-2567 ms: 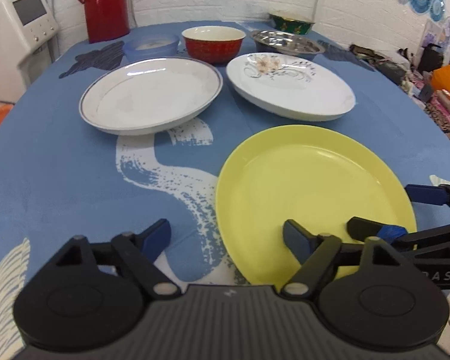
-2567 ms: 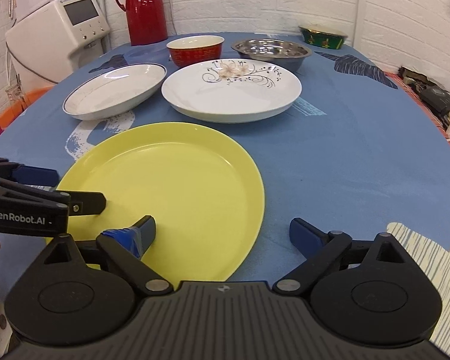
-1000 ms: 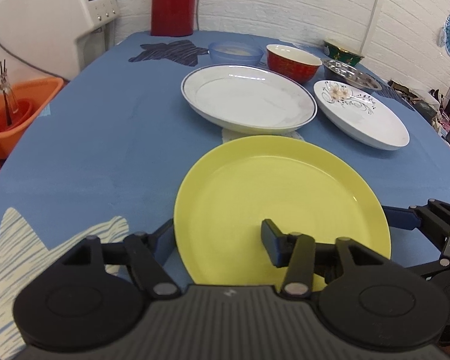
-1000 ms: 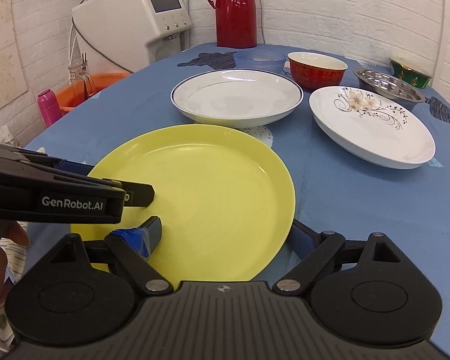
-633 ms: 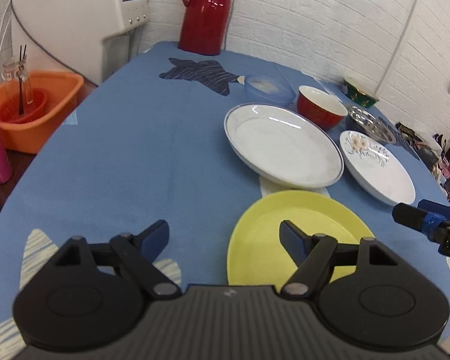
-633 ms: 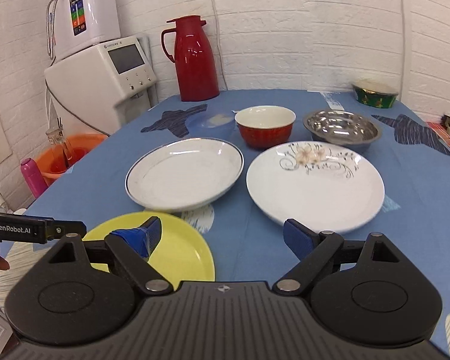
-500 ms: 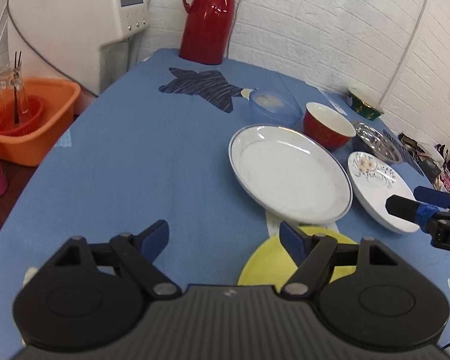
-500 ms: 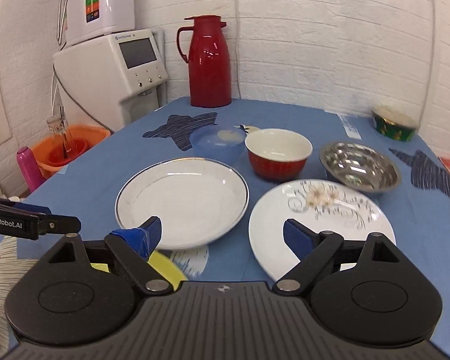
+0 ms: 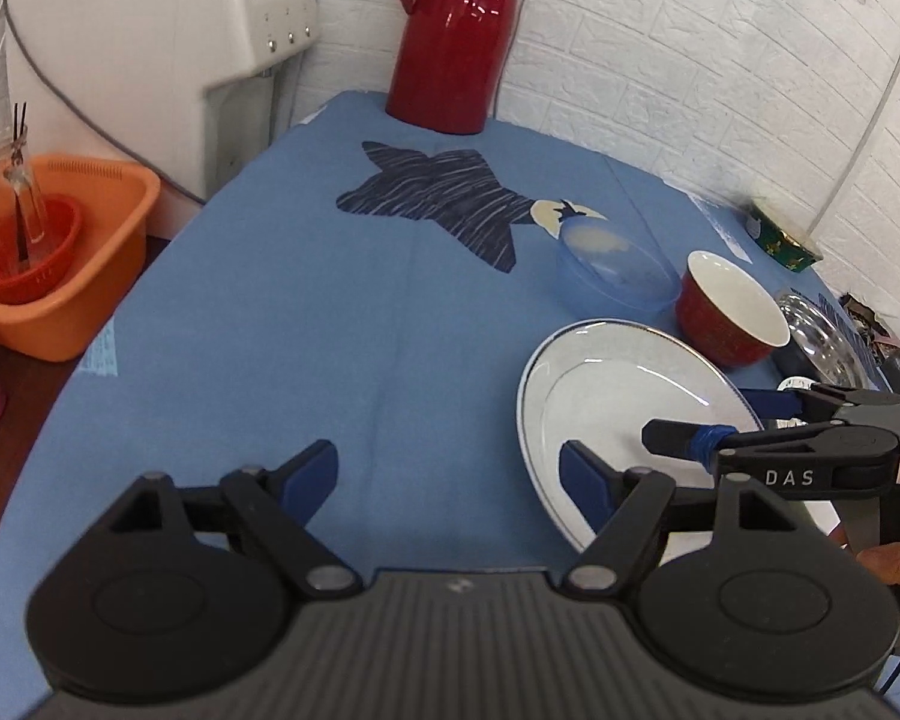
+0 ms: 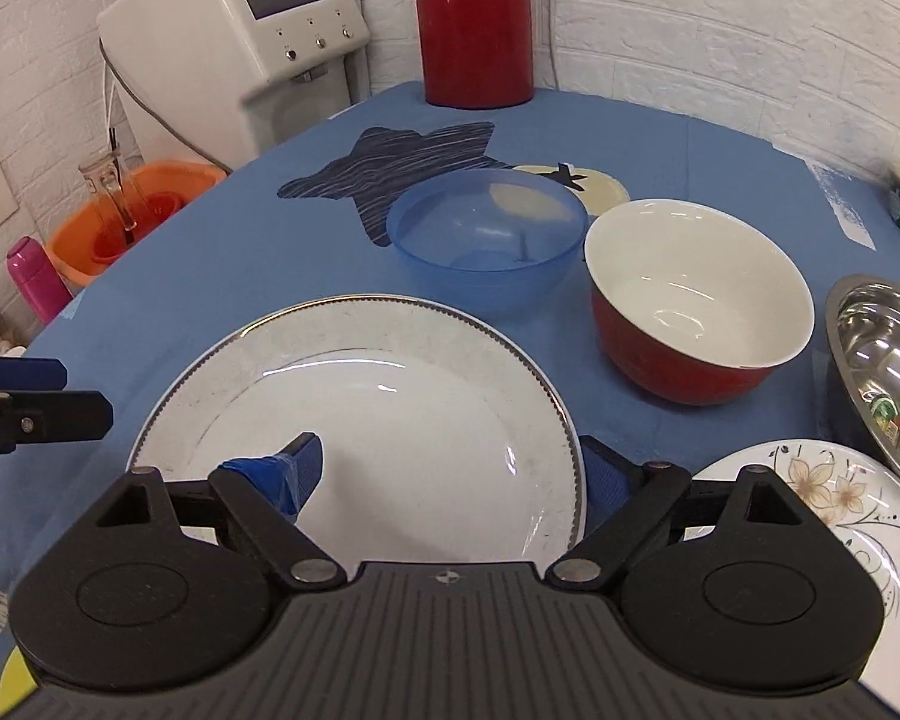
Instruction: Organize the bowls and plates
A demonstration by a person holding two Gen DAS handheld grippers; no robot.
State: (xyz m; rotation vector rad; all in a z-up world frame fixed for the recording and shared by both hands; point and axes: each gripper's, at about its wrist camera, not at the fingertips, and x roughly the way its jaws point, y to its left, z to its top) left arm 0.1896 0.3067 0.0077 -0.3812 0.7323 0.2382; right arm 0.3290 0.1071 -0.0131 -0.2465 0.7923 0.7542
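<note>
Below the right tongs, the yellow plate is hidden except a sliver at the near left edge; earlier it lay in full view. Both tongs gape wide, empty: right straddling the glossy blue-rimmed white plate on the cloth-covered worktop, left tongs beside it.

Black tool, blue-padded fingertips
</note>
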